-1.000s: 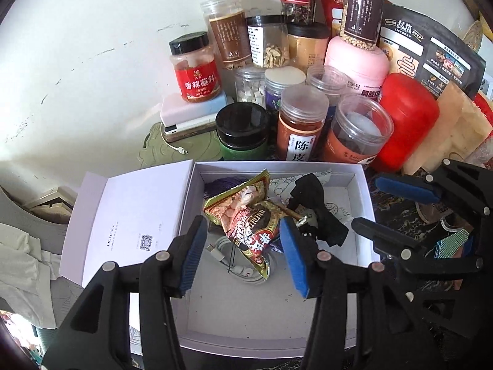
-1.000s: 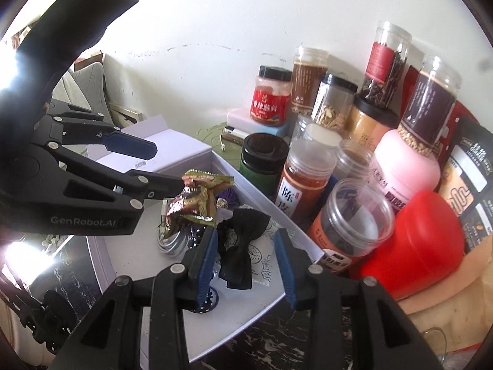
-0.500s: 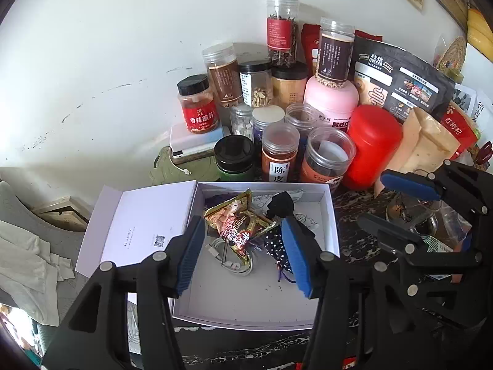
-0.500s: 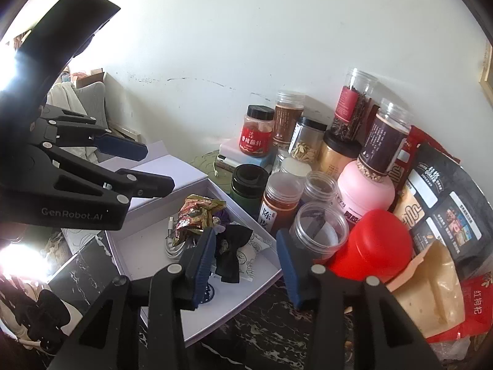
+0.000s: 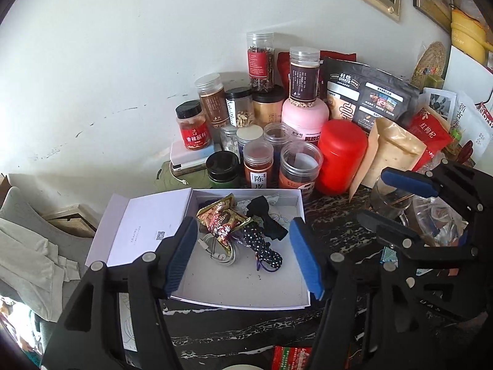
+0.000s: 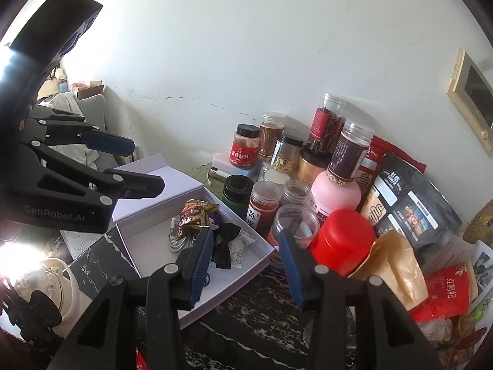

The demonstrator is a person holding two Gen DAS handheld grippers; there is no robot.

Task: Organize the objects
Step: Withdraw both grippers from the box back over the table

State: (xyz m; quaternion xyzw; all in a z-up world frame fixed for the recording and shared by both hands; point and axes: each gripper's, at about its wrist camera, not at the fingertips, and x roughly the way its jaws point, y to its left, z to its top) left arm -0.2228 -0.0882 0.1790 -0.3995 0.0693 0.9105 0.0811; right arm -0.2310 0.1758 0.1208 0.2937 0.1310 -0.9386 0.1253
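Holding snack pkt (image 5: 223, 220), bow tie (image 5: 262, 212), cable (image 5: 217, 251): white box (image 5: 243, 296).

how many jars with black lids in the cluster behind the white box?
3: red-label spice jar at left on the white case, dried-slices jar in the back row, dark green jar just behind the box. Others may be hidden.

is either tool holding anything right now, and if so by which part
Nothing is held. The left tool and the right tool both hang open and empty above the white box; the snack packet lies inside it, untouched.
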